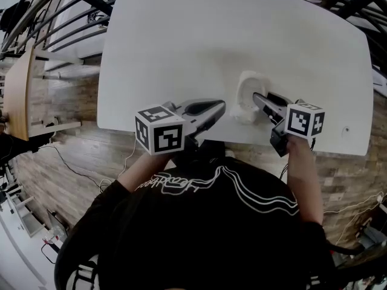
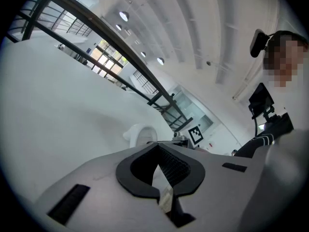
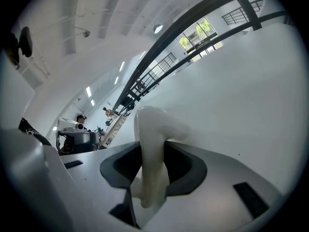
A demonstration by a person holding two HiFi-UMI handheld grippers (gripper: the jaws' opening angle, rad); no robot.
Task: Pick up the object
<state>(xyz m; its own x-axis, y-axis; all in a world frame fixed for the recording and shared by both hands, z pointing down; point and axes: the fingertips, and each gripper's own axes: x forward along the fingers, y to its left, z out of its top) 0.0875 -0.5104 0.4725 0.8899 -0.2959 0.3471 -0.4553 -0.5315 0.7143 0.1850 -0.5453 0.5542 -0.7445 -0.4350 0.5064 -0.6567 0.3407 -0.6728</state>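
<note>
A white cup-like object (image 1: 247, 92) stands near the front edge of the white table (image 1: 230, 35). My right gripper (image 1: 259, 98) reaches it from the right. In the right gripper view the object's thin curved wall (image 3: 152, 144) stands between the dark pads (image 3: 181, 166), which touch it on both sides. My left gripper (image 1: 219, 107) lies low at the table's front edge, left of the object and apart from it. Its jaws are together with nothing between them (image 2: 157, 151). From the left gripper view the object (image 2: 140, 134) shows just beyond the fingertips.
The table's front edge (image 1: 181, 132) runs right under both grippers. Beyond it is wooden flooring (image 1: 66, 156) with cables. A wooden desk (image 1: 18, 89) and dark railings (image 1: 54, 11) stand at the far left.
</note>
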